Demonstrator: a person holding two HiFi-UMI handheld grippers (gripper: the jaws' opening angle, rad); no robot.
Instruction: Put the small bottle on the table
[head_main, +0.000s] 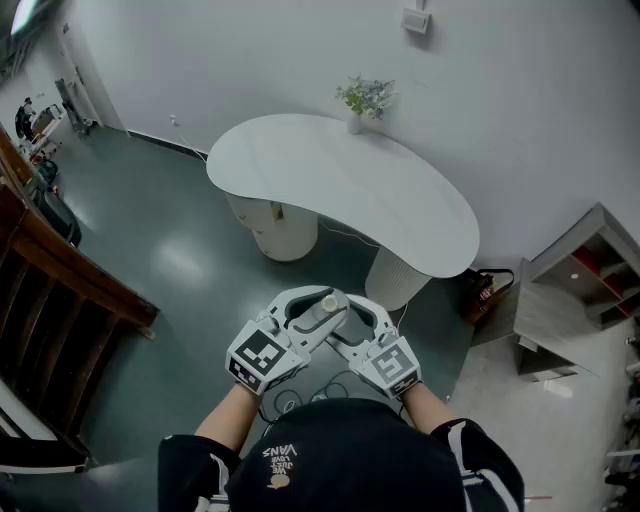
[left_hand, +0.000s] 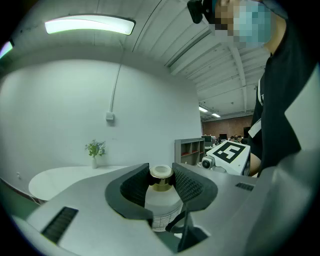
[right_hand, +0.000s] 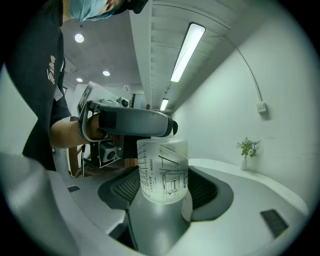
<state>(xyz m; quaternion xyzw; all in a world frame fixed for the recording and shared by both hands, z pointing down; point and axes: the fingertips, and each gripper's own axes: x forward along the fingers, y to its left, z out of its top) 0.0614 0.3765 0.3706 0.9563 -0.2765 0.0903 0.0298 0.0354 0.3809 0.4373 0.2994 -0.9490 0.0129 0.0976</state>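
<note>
Clamping a small frosted bottle (left_hand: 162, 205) with gold collar and white cap near its neck, the left gripper (left_hand: 160, 174) holds it in the air, short of the white kidney-shaped table (head_main: 340, 190). The right gripper (right_hand: 164, 180) has its jaws spread wide around the bottle's body, not pressing.

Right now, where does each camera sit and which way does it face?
Head view: on the person's head, facing forward and steeply down at the table; shows both forearms, left gripper, right gripper.
Left gripper view: rides the left gripper, looking along jaws shut on the small bottle toward the table; the person's torso at right.
Right gripper view: rides the right gripper, looking along open jaws flanking the small bottle; the person's torso and forearm at left.
Shared: all three show small bottle, table, plant.
</note>
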